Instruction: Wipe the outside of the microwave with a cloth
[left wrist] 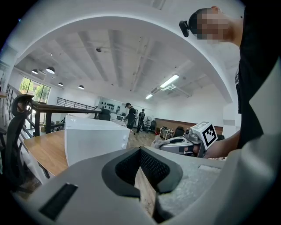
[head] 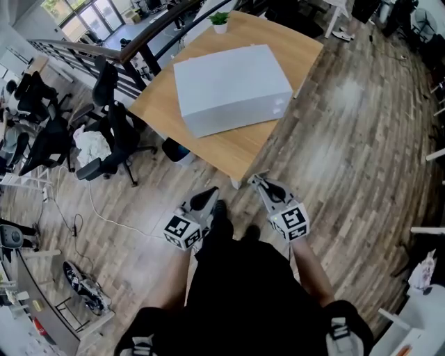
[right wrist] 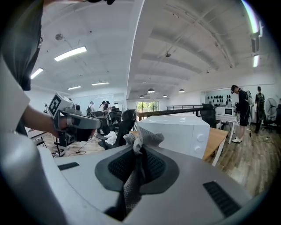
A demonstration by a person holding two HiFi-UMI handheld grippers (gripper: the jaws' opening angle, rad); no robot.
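The right claw (right wrist: 139, 151) is closed on a grey cloth (right wrist: 141, 137). The cloth is pinched between the two dark pads, and a crumpled end of it stands up above the tips. The left claw (left wrist: 141, 154) is drawn together to a thin slit. Only a wood-coloured strip shows through the slit, and nothing is held in it.

In the head view the person in dark clothes holds both claws low in front of the body, side by side and a little apart, with the tips pointing forward. Neither claw touches the desk (head: 233, 151) or anything on it. They hang over the wooden floor (head: 348, 139) just before the near corner of the desk.

The microwave (head: 229, 87) is a plain white box and it stands on the light wooden desk, about in the middle of the top, well apart from both claws. In the right gripper view it shows two round knobs on the side that faces the claw.

At the far edge of the desk stands a small green plant (head: 219, 21) in a white pot. To the left of the desk there are black office chairs (head: 115, 135), and something white lies on one of them. Behind them runs a dark railing (head: 149, 31). Far back in the room a person (right wrist: 239, 110) in dark clothes stands near a wall.
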